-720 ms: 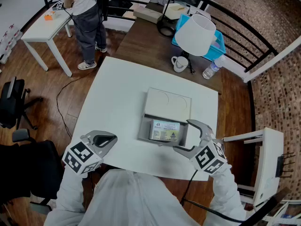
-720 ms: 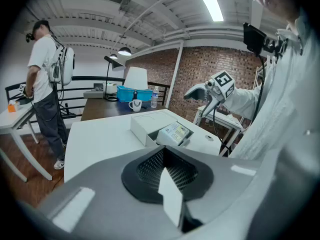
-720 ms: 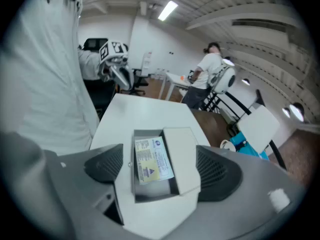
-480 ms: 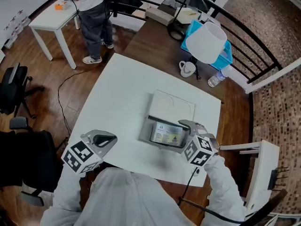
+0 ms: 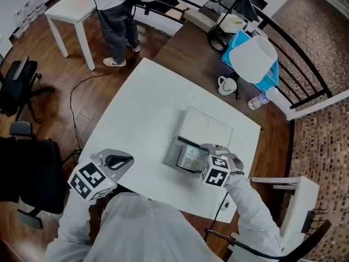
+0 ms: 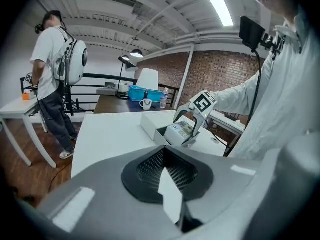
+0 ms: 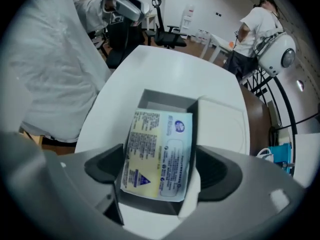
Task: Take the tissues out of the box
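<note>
Subject of inspection: a flat, film-wrapped tissue pack (image 7: 159, 144) with a white face, blue print and a pale yellow band at its near end. It is sitting at the centre of the right gripper view, inside an open grey box (image 7: 165, 103). The box's white lid (image 5: 206, 129) is lying folded back toward the upper right of the head view. The box is resting right of centre on a square white table (image 5: 136, 124).

Handling assessment: the tissue pack is judged light and soft. It is likely yielding under pressure rather than resisting it, and its glossy film is probably making it slippery. The firmest hold is judged to be across the two long sides, near mid-length, so that neither end is drooping or catching on the box wall as it is lifted.

The right gripper (image 7: 160, 169) is reaching down into the box. Its jaws are standing about a pack's width apart, one against each long side, and appear to be pressing on the tissue pack. The near end of the tissue pack is looking slightly raised, though whether it is clearing the floor of the box cannot be told.

The left gripper (image 5: 126, 160) is hanging at the lower left of the head view, near the table's edge and well apart from the box. Its jaws are meeting, with nothing between them.
</note>
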{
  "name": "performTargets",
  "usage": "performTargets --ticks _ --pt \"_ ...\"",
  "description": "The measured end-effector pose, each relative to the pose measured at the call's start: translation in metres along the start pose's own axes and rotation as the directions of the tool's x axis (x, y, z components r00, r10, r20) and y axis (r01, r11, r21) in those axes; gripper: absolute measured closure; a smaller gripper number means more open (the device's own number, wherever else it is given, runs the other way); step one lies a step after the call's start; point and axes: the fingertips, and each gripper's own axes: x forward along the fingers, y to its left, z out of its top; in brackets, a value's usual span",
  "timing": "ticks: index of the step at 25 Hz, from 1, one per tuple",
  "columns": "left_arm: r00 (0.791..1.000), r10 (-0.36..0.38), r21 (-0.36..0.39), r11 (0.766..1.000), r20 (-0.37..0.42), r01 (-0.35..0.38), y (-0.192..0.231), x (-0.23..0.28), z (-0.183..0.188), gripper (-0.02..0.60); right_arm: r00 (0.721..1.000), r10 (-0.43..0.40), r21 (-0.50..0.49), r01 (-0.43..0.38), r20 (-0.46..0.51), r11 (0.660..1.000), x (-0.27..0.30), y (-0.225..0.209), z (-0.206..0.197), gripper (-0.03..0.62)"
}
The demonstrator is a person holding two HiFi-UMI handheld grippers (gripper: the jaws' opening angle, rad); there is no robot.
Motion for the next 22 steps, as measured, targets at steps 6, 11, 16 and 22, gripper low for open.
performTargets --ticks 6,11,16,22 --pt "1.000 0.003 -0.009 1.000 -0.007 -0.003 0.002 -0.002 -0.003 0.569 0.999 0.024 0.010 -0.024 -0.023 1.000 0.012 -0.001 -0.005 0.149" --pt "1.000 -0.003 -0.001 1.000 -0.009 0.003 0.002 -0.004 -0.004 0.569 1.000 0.018 0.020 -0.018 -0.013 1.000 0.003 0.004 -0.001 0.187" --pt "1.000 -0.013 0.018 1.000 -0.010 0.013 0.002 -0.005 0.002 0.569 0.996 -0.065 0.024 0.064 0.063 0.998 -0.061 -0.001 0.024 0.190" --pt "1.000 -0.008 0.024 1.000 -0.026 0.009 -0.001 -0.018 -0.008 0.569 0.948 -0.222 -0.093 0.248 0.228 0.964 -0.137 -0.032 0.114 0.189"
